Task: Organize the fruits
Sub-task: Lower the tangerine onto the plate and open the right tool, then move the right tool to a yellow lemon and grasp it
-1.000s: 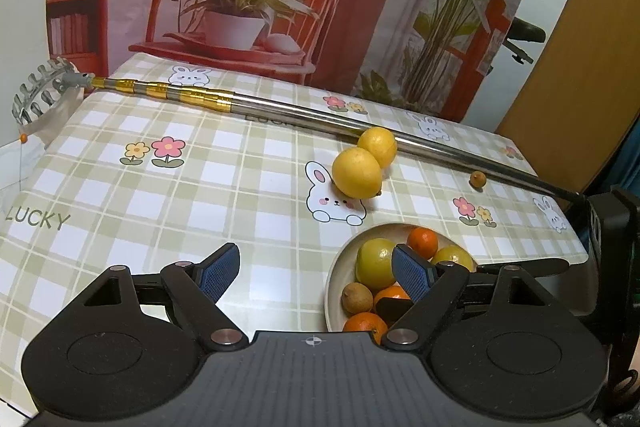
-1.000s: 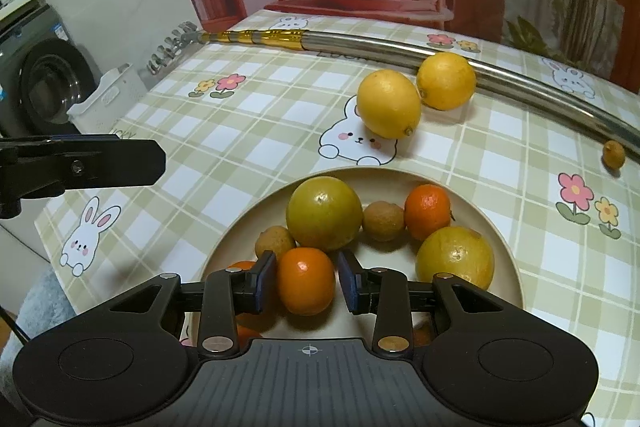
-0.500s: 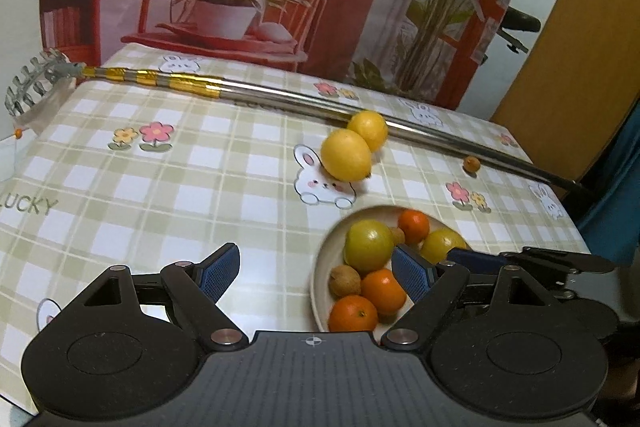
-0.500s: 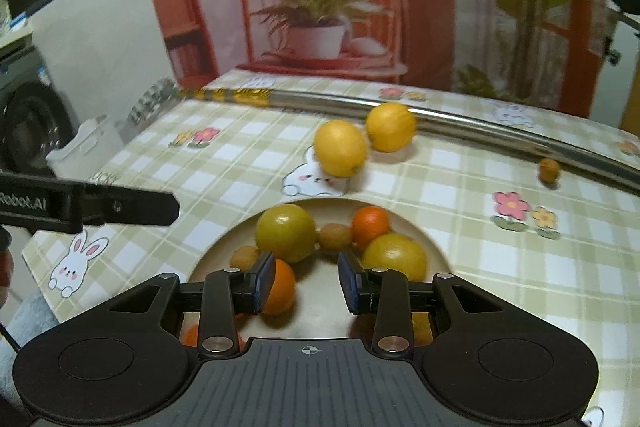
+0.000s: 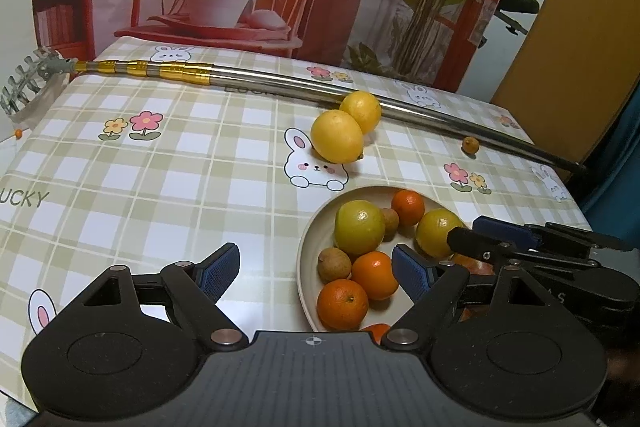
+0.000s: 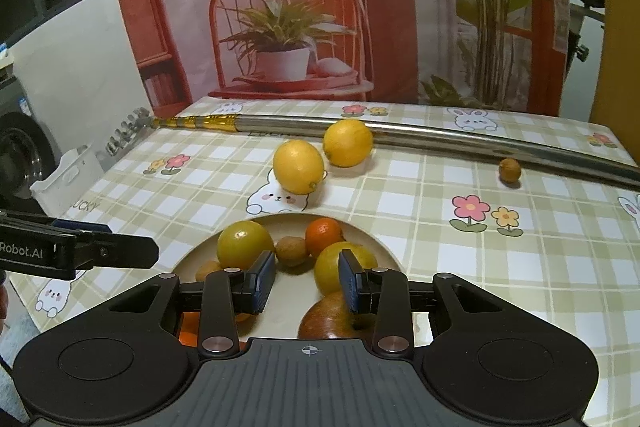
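Left gripper [image 5: 316,269] spread wide over checked tablecloth [image 5: 160,179], gripping nothing. Two loose yellow lemons [image 6: 298,167] beyond shallow beige fruit bowl [image 6: 384,247]. Right gripper [image 6: 307,281] parted above bowl, empty. Risk: nudging round lemons, sending them rolling.

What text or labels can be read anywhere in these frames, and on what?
"Robot.AI": white print on the left gripper, seen from the right wrist.
"UCKY", first letter cut off: on the checked tablecloth.
Engraved letters on the steel pole: too blurred to read.
Nothing else is legible.
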The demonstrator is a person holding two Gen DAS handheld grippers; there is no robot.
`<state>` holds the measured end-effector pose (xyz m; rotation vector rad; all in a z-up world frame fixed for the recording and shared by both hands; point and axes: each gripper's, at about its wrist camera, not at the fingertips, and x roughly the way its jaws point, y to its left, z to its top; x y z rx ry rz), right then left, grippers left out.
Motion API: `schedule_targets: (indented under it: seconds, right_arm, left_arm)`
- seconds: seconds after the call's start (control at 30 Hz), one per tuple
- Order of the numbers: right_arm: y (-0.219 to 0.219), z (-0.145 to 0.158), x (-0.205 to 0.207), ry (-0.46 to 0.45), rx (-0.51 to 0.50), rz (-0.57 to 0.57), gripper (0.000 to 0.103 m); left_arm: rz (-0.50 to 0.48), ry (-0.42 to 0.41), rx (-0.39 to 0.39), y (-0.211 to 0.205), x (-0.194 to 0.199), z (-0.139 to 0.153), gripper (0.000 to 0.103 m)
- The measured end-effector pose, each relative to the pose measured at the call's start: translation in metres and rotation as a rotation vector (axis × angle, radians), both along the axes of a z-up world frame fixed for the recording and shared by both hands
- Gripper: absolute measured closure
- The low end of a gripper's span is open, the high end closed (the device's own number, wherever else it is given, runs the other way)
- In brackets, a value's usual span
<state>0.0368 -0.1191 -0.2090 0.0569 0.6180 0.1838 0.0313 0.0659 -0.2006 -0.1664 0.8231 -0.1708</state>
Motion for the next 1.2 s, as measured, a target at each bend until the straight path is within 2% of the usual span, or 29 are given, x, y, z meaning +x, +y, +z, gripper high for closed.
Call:
schedule_targets:
  seconds: [0.43, 0.73, 1.03, 1.2]
  right_arm:
    - [-0.031, 0.003, 0.001, -0.022, 0.039, -0.066, 0.07]
    - [-0.038, 0.014, 0.015, -0.044, 0.028, -0.057, 0.07]
    - [-0.027, 0.031, 0.06, -0.055, 0.033, 0.018, 0.07]
    - [-0.008, 0.027, 0.099, -0.022, -0.013, 0.092, 0.07]
  left_arm:
    - [0.011, 0.01, 0.029, -0.01, 0.005, 0.003, 0.018]
    - [0.057, -0.034, 0.042, 0.004, 0.021, 0.022, 0.018]
    - [0.102, -0.08, 0.05, 0.024, 0.043, 0.045, 0.018]
    - [0.131, -0.077, 0.029, 0.035, 0.048, 0.042, 0.018]
